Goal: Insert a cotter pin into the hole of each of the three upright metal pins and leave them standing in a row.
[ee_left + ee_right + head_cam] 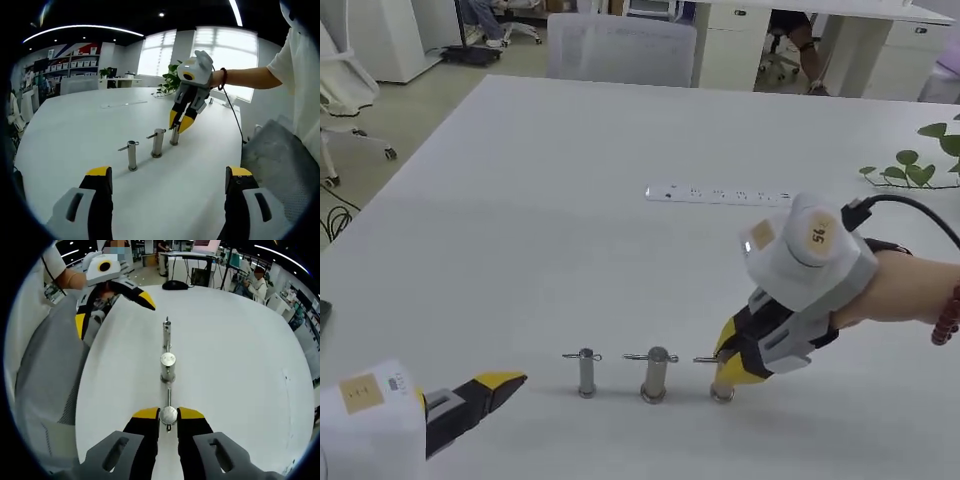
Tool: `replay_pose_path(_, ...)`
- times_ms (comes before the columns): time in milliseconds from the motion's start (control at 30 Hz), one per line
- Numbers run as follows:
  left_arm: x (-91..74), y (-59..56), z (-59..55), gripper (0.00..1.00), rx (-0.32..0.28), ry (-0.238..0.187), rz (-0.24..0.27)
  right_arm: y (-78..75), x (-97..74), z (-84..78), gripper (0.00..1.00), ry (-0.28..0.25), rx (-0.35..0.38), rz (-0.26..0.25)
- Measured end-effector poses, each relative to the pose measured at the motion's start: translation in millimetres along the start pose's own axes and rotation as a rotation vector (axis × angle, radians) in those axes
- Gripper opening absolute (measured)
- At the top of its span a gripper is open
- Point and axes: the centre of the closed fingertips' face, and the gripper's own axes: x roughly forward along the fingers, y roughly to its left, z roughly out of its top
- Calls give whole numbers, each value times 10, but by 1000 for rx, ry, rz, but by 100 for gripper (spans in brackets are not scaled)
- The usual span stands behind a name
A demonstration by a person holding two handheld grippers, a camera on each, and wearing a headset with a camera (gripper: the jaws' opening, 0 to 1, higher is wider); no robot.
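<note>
Clamping with the right gripper on the right pin: jaws drawn in to the width of its head, one yellow tip against each side in the right gripper view. Hovering with the left gripper at the near left, jaws spread wide with nothing between them, well apart from the row.

Underneath, spanning most of the head view, a white table. Beyond its far edge, a grey chair back. Towards the far right of the tabletop, a white power strip, well clear of the work.

Near the front edge, standing upright in a left-to-right row: left pin, middle pin, then the gripped one at the right end, largely hidden behind the jaws in the head view. Through the top of each, a thin wire: left cotter pin, middle cotter pin, right cotter pin.

Looks close to done, with the release remaining. Could tip the right pin by lifting away before the jaws part fully, or by opening unevenly. Could snag the right cotter pin on a jaw tip and drag it out. Could also bump the middle pin, just beside, with any sideways drift.
</note>
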Motion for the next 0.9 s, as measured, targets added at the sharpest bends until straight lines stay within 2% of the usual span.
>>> replay_pose_path(300,-9,1,-9,94,1,6,1,13,13,13,14,-21,45,14)
replay_pose_path(467,-10,-7,-4,94,3,7,-3,32,13,15,14,-26,46,27)
replay_pose_path(900,-17,-2,-18,95,6,18,-4,41,17,23,15,-27,-30,37)
